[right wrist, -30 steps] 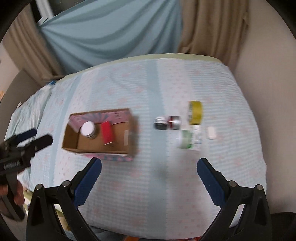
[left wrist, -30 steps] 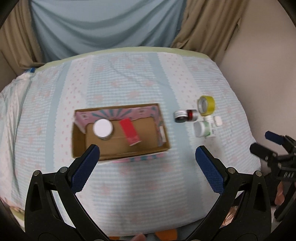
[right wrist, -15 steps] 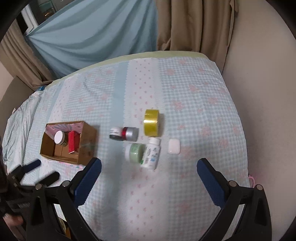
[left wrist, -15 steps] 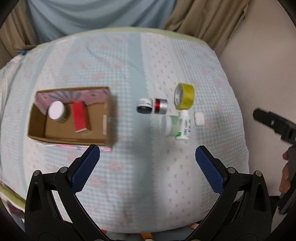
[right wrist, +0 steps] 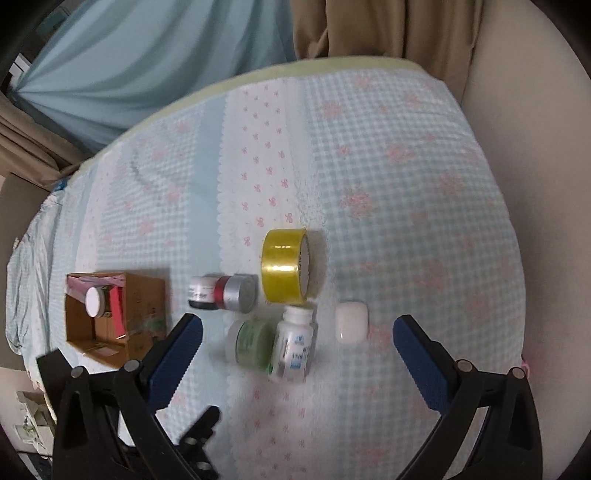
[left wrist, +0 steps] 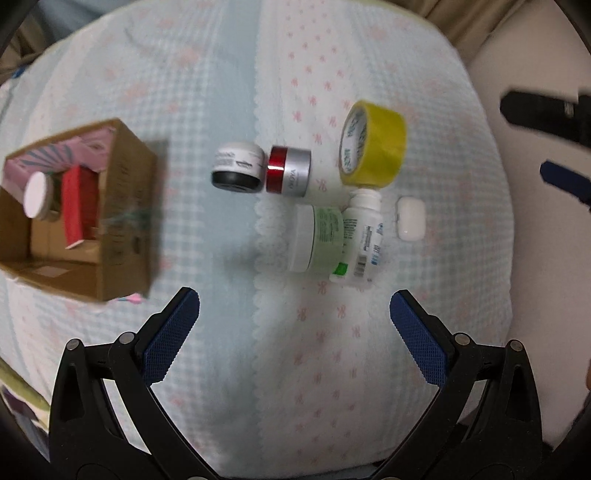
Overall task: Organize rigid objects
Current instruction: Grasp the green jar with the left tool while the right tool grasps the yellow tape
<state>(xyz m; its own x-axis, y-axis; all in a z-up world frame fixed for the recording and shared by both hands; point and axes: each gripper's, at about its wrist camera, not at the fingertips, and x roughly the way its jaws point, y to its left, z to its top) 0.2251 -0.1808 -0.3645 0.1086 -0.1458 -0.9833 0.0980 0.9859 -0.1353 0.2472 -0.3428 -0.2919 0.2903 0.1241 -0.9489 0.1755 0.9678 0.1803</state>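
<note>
- Nearest, the left hand-held gripper (left wrist: pixel 294 314) hangs over the cloth-covered surface (left wrist: pixel 229 92) with its blue-padded fingers (left wrist: pixel 171 334) spread wide and nothing between them.
- Likewise the right hand-held gripper (right wrist: pixel 297 341) is wide open and holds nothing; in its own view its near-left finger (right wrist: pixel 177 354) lies in front of the cardboard box's near corner.
- Just beyond the left gripper's fingertips, a green-labelled jar (left wrist: pixel 318 239) lies on its side, touching a white bottle (left wrist: pixel 360 242) that lies along its right side, cap pointing far.
- Right of the bottle, slightly apart from it, sits a small white case (left wrist: pixel 410 218).
- Farther on, a black-and-white jar (left wrist: pixel 238 168) and a red-and-silver jar (left wrist: pixel 289 171) lie on their sides, touching end to end.
- To their right a yellow tape roll (left wrist: pixel 373 144) stands on its edge, just beyond the bottle's cap.
- At the left, well apart from the loose cluster, the open cardboard box (left wrist: pixel 125 206) holds a white-lidded jar (left wrist: pixel 36 195) and a red box (left wrist: pixel 75 206) side by side against its far, pink-patterned wall.
- At the right edge of the left view, the other gripper's fingers show, blurred.
- Farthest, in the right view, a pale blue curtain (right wrist: pixel 147 66) and a tan curtain (right wrist: pixel 369 26) hang beyond the surface's far edge.
</note>
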